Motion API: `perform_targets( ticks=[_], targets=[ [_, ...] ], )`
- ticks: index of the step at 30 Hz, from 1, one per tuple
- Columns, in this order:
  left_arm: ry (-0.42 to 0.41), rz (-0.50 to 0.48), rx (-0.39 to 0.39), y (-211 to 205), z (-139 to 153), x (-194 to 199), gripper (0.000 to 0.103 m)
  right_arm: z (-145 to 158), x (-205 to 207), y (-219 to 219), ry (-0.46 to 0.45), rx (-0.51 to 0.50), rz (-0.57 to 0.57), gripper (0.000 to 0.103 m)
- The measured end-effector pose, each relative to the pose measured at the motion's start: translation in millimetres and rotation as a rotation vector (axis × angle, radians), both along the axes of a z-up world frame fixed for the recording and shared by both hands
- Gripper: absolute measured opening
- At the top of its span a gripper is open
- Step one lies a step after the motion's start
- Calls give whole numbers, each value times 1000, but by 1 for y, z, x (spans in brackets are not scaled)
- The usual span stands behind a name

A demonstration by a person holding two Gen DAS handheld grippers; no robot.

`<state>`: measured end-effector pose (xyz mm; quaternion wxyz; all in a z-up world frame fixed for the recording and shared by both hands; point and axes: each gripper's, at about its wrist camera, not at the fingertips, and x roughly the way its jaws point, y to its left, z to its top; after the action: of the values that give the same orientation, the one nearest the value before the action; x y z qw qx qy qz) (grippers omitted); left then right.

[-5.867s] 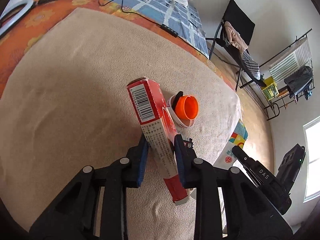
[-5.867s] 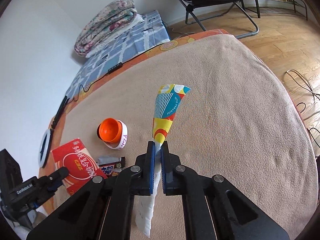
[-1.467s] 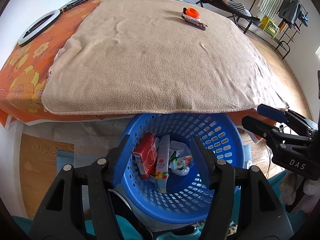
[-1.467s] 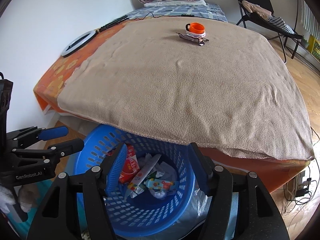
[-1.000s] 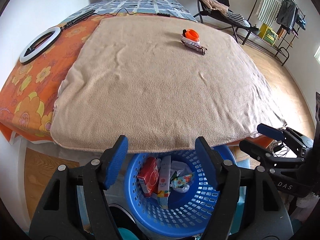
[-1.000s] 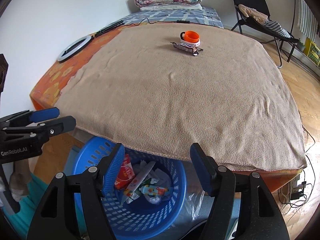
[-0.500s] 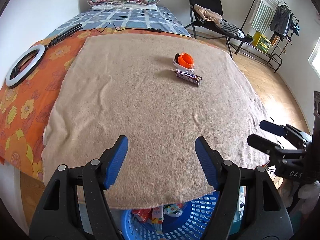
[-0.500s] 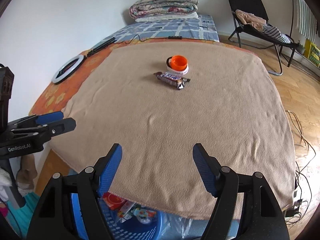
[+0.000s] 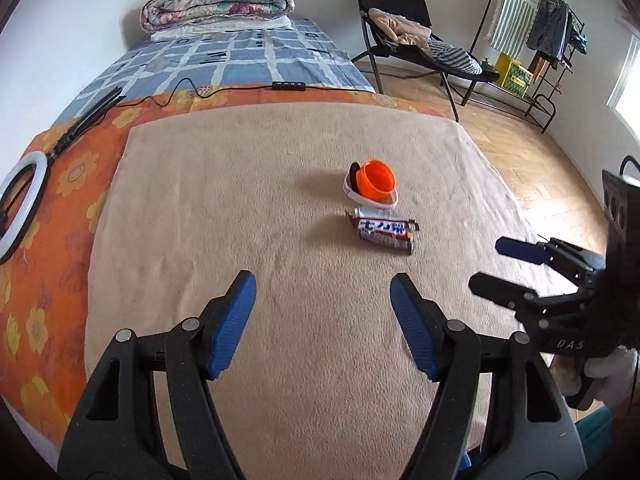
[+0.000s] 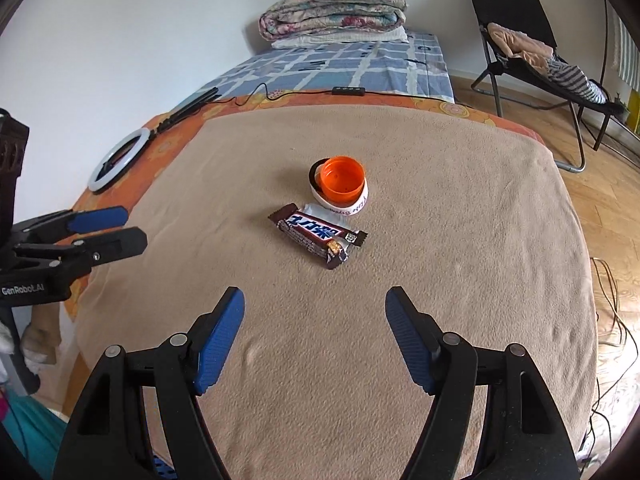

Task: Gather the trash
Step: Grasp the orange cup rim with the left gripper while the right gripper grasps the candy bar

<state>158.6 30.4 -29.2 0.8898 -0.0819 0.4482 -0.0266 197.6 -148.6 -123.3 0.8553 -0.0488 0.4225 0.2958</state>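
Both the left gripper [image 9: 323,293] and right gripper [image 10: 315,306] gape wide, grasping nothing, above the beige fleece blanket [image 10: 460,240]; a brown chocolate-bar wrapper [image 10: 316,236] bears blue-and-white lettering.

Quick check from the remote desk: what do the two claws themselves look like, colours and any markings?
Both are black plastic frames with silver rivets and ribbed blue pads on the fingers. The left claw carries white "GenRobot.AI" lettering, readable in the right wrist view. The right claw carries white "DAS" lettering, readable in the left wrist view. No cables show on either.
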Motion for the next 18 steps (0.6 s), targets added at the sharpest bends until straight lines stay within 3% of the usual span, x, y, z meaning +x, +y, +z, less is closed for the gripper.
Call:
perform_targets(
  ticks=[4, 6, 12, 14, 18],
  targets=[
    [1, -14, -50, 6, -3, 46, 71, -13, 22, 11, 19, 9, 17, 73],
    [-4, -33, -48, 3, -4, 67, 57, -19, 31, 14, 22, 22, 20, 73],
    [38, -126, -124, -15, -19, 121, 36, -36, 48, 17, 31, 36, 19, 69],
    [61, -146, -130, -23, -27, 134, 36, -39, 52, 17, 36, 44, 22, 63],
    [107, -136, -157, -32, -44, 156, 36, -42, 58, 18, 36, 59, 40, 63]
  ],
)
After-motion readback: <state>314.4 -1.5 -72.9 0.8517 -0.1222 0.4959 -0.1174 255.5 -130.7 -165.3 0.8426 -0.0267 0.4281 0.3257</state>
